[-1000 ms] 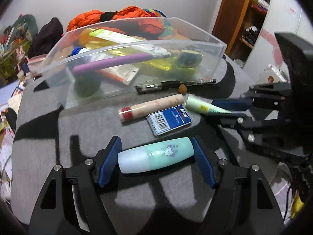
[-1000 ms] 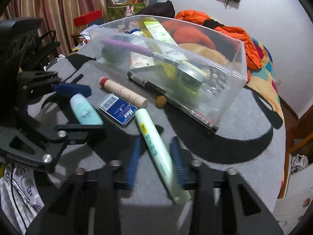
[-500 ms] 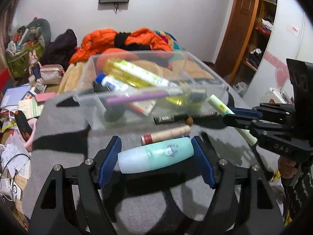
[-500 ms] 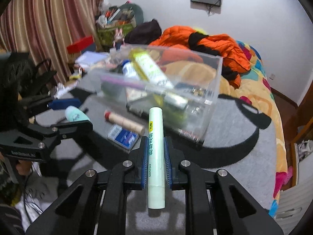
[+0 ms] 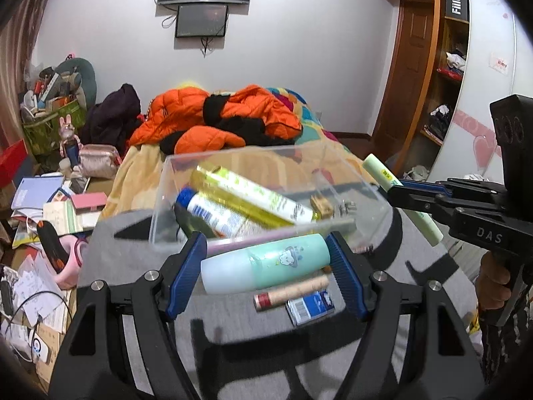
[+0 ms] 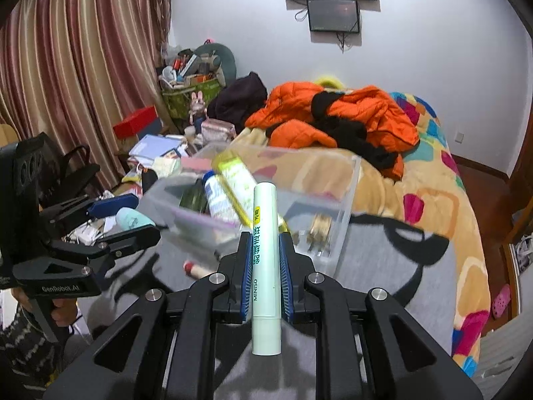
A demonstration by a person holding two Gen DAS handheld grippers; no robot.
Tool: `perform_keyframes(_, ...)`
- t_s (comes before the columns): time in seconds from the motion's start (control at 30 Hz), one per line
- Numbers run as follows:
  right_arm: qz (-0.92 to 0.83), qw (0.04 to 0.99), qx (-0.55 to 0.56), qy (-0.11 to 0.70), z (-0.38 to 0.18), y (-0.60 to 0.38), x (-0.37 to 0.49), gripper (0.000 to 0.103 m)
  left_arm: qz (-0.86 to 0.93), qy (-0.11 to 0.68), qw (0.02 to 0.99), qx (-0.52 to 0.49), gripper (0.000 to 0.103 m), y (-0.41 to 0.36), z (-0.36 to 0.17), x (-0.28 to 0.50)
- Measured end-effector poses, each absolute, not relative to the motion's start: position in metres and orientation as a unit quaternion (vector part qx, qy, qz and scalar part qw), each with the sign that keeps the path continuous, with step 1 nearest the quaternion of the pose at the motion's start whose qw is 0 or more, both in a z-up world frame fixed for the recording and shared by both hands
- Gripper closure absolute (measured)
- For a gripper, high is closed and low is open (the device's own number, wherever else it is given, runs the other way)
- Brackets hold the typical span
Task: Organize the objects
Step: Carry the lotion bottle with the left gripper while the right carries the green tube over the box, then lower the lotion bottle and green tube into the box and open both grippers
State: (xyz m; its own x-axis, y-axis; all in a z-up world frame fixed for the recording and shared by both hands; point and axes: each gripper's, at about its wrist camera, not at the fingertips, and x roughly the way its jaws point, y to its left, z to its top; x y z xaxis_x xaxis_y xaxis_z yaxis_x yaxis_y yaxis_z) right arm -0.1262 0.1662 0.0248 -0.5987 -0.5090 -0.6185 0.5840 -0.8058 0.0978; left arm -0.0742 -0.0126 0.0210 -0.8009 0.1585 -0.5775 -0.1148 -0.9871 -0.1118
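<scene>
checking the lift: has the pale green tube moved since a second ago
Yes. The pale green tube, clamped in the right claw, has risen off the grey table beside the clear bin.

Grey-and-black table top (image 5: 110, 266): clear bin (image 5: 266, 200), red-capped tube (image 5: 293, 295), blue packet (image 5: 311, 305), possibly staples.

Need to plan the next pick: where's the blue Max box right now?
In the left wrist view, the blue Max box lies on the grey table, below the held mint bottle, touching the red-capped tube.
</scene>
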Motion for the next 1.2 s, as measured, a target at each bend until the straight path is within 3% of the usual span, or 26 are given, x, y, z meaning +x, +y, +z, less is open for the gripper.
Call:
perform_keyframes(0.27,-0.894,0.298,0.33,0.055,0.031,0.153,-0.161,0.089,0.949,-0.03,0.063,-0.306,0.03,-0.015,0.026,-0.101)
perform_keyframes(1.2,-0.867,0.268,0.405,0.114,-0.03,0.093,-0.237,0.089,0.928,-0.025,0.047,-0.368,0.03,-0.024,-0.014,-0.169)
